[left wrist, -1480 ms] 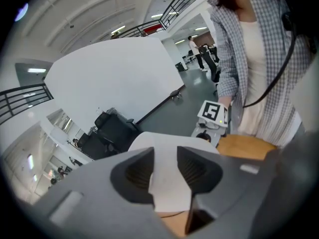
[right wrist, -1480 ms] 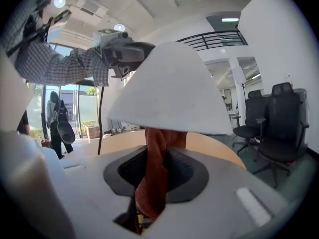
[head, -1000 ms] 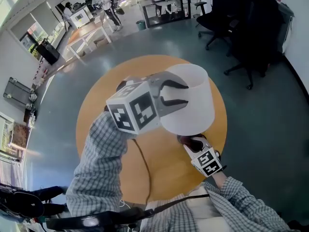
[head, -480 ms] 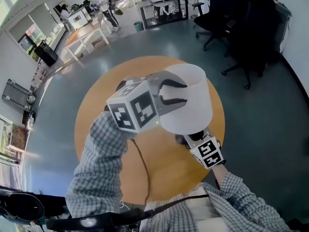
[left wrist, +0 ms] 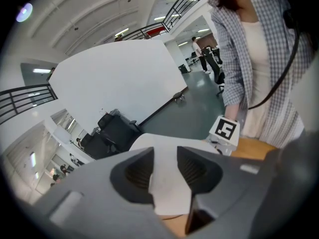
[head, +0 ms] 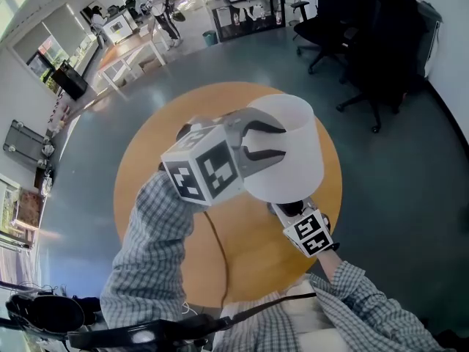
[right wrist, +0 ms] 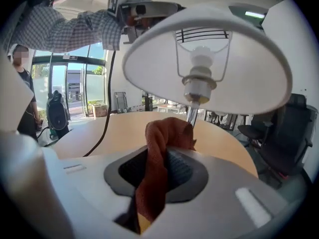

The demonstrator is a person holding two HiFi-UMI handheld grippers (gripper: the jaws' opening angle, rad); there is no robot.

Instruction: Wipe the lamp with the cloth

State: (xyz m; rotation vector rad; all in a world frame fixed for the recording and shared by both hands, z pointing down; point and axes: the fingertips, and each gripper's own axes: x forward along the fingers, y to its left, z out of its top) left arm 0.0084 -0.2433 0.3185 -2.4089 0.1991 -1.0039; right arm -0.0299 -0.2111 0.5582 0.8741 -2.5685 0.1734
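Note:
A white-shaded lamp (head: 289, 145) stands on the round wooden table (head: 146, 174). My left gripper (head: 272, 141) is shut on the shade's rim; in the left gripper view the shade wall (left wrist: 169, 148) runs between its pads (left wrist: 164, 171). My right gripper (head: 287, 208) reaches under the shade from the near side, its tips mostly hidden in the head view. It is shut on a rust-red cloth (right wrist: 159, 153). The cloth's bunched top sits close to the metal stem (right wrist: 191, 114), below the bulb socket (right wrist: 199, 78); whether they touch I cannot tell.
A black cable (head: 220, 255) runs over the table toward me. Black office chairs (head: 381, 57) stand beyond the table at the right. Desks and people (head: 157, 6) are far off at the back.
My right gripper has risen a little and slid further under the shade with the cloth. The left gripper and the shade have kept still.

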